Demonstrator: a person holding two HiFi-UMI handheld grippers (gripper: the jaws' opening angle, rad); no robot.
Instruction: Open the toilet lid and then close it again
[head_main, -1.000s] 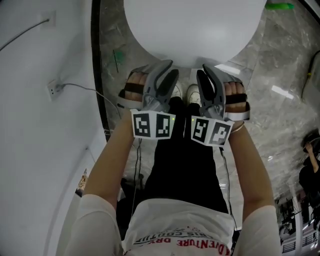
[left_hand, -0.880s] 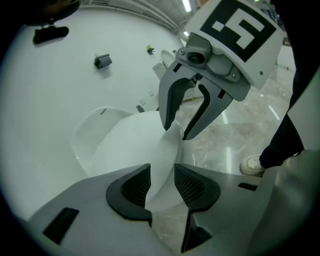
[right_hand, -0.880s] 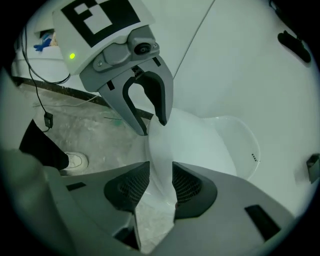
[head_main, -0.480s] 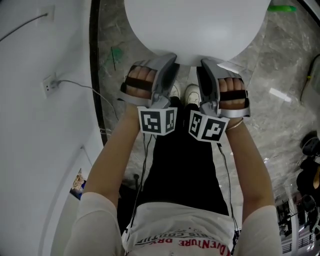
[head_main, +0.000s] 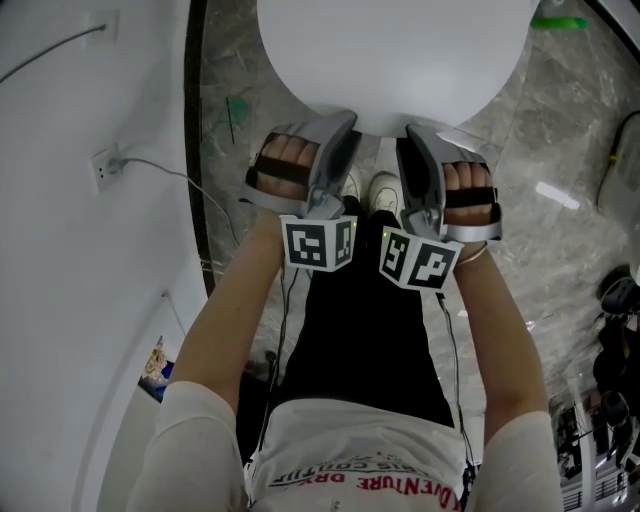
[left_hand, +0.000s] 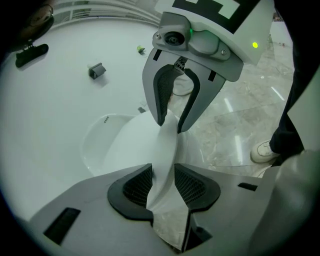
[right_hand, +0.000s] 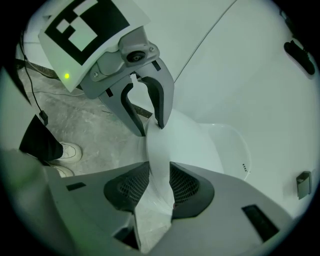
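The white toilet lid fills the top of the head view, round and smooth. My left gripper and right gripper sit side by side at its near edge. In the left gripper view the lid's thin rim runs between the pads of my left gripper, which is shut on it; my right gripper clamps the same rim just beyond. The right gripper view mirrors this: my right gripper is shut on the rim, with my left gripper ahead. The bowl shows beside the lid.
A white wall with a socket and its cable lies to the left, edged by a dark strip. The person's white shoes stand on the grey marble floor just under the grippers. A green object lies at the top right.
Both grippers have moved forward from just short of the lid to its near edge. Their jaws now sit over the rim.
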